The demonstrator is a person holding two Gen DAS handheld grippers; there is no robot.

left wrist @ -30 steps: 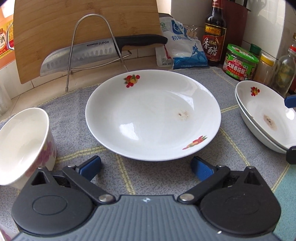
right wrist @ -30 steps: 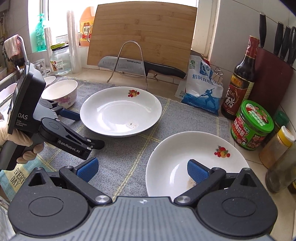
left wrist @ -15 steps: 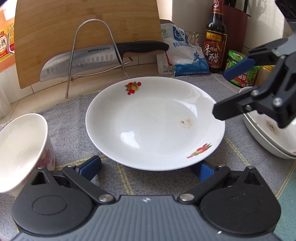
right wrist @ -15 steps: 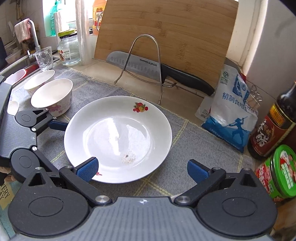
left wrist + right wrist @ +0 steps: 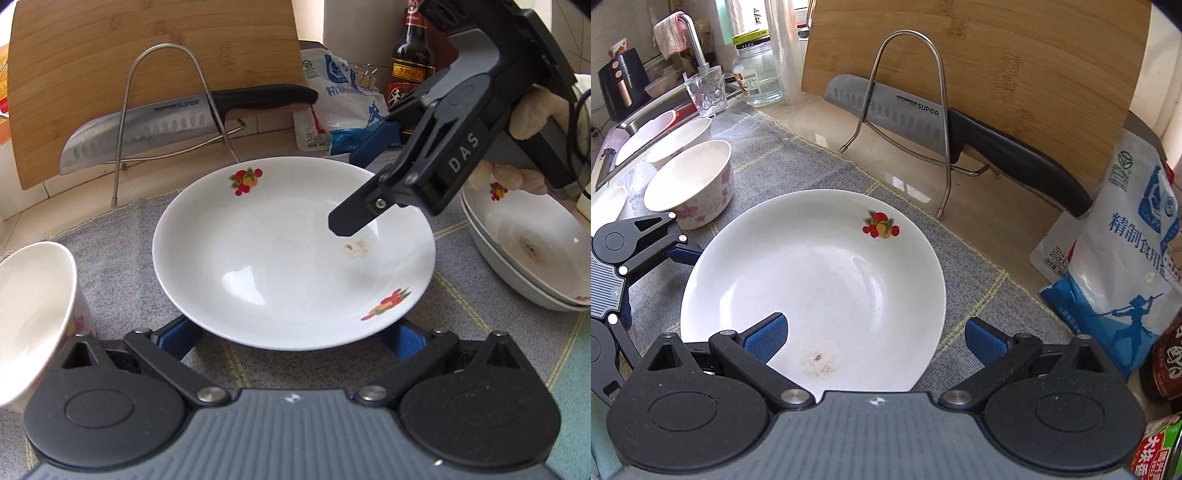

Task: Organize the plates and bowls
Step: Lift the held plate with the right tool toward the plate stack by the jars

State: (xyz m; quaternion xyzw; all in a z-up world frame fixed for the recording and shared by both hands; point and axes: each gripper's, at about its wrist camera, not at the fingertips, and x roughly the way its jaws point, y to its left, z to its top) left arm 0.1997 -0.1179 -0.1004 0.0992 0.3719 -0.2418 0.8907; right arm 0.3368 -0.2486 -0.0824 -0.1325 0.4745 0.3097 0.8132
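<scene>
A white plate (image 5: pixel 280 254) with fruit motifs and a brownish stain is seen lying on a grey cloth (image 5: pixel 110 236) spread over the surface, in front of a wire rack (image 5: pixel 162 110) on which a knife (image 5: pixel 177 122) is rested against a wooden cutting board (image 5: pixel 147 55). The left gripper (image 5: pixel 291 338) is positioned low at the near edge of the plate, its jaws spread wide, with both blue pads partly tucked beneath the rim; whether the pads touch the plate cannot be told. The right gripper (image 5: pixel 875 334) is held above the opposite side of the plate, jaws likewise wide apart and clamped on nothing, one pad over the plate's inner surface and the other beyond its rim, over the cloth. In the left wrist view this gripper is shown gripped by a gloved hand (image 5: pixel 532 118). To the right of the plate, two stacked plates (image 5: pixel 524 251) of the same pattern are seen on the cloth. On the other side, a flowered bowl (image 5: pixel 690 182) is placed just beside the left gripper, with a second bowl (image 5: pixel 681 142) behind it. A salt bag (image 5: pixel 1123 258) and a dark sauce bottle (image 5: pixel 412 70) are kept along the back of the surface
</scene>
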